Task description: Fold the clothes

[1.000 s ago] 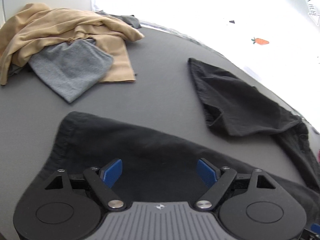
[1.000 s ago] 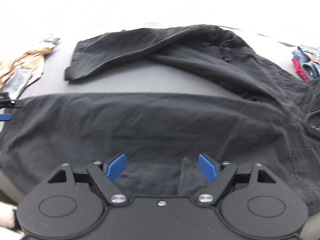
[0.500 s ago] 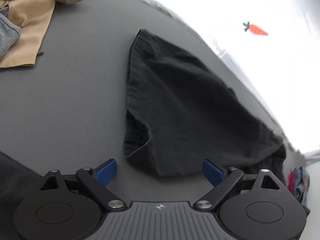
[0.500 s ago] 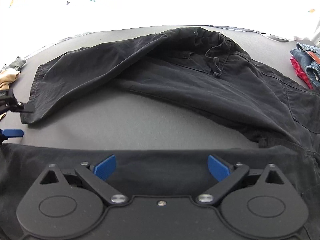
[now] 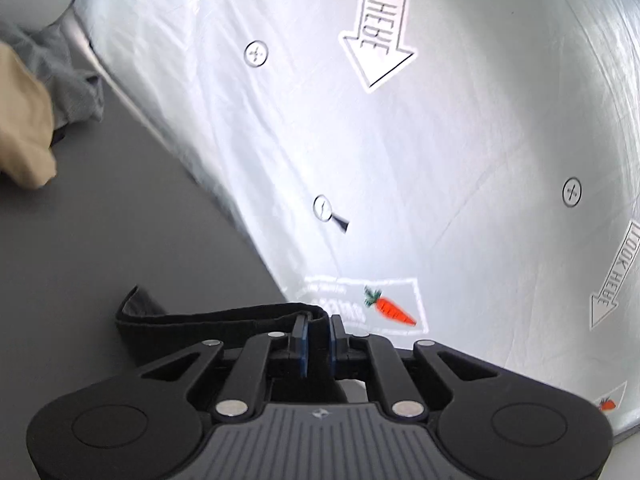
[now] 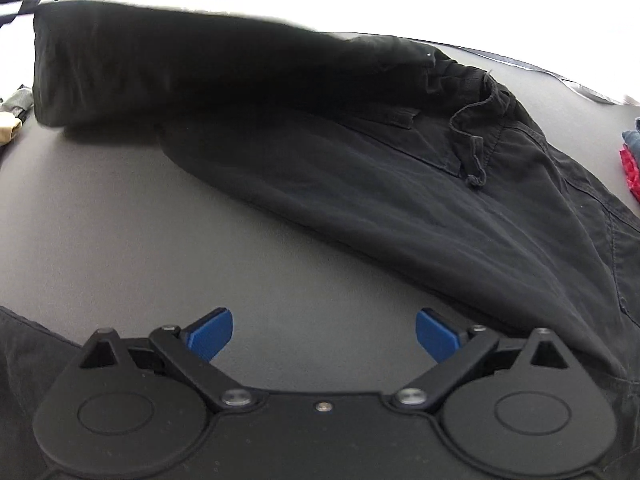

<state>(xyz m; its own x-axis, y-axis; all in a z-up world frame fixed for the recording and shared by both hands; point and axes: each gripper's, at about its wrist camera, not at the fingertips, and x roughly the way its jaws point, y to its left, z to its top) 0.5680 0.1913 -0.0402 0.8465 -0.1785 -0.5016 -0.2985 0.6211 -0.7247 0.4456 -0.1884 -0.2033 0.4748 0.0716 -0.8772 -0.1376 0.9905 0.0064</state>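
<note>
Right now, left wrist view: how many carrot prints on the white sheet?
2. One carrot just above the left hand-held gripper, beside a printed box; a second at the lower right edge, partly cut off. More may be hidden.

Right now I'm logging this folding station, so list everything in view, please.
black trousers: one, black, spread over the table, far leg's hem lifted at left
table: one, dark grey, under everything
tan garment: one, tan, far left, on a grey garment
red and blue clothes: small pile, right edge
white sheet: one, printed arrows and carrots, behind table
left gripper: shut on the hem, having just closed
right gripper: open, empty, above the table
</note>
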